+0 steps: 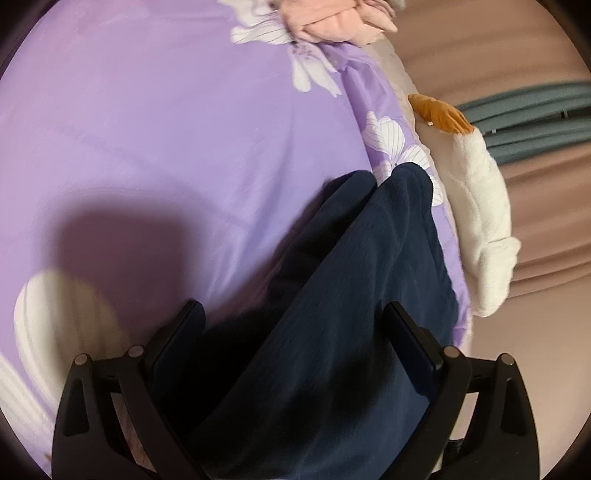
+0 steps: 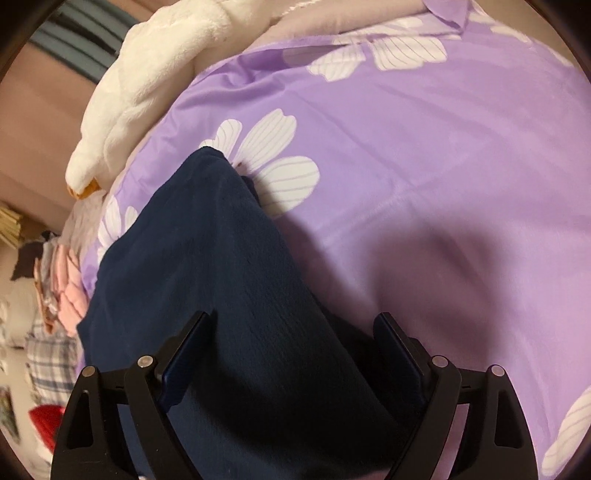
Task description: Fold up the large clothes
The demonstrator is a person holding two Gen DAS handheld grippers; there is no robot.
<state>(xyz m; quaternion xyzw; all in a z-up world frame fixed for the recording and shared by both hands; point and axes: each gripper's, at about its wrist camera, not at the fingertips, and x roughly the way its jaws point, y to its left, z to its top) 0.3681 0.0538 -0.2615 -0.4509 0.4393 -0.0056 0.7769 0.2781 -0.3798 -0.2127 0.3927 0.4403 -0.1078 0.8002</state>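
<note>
A dark navy garment lies along the edge of a purple flowered bed cover, its narrow end pointing away from me. My left gripper hovers just over it, jaws wide apart, with the cloth running between the fingers and the pads not pressing on it. The right wrist view shows the same navy garment on the bed cover. My right gripper also stands wide over the cloth, which passes between its fingers without being pinched.
A white plush toy with an orange tip lies along the bed's edge, and it appears again as the plush toy. Pink clothes sit at the far end. A pile of pink and plaid clothes lies beside the bed.
</note>
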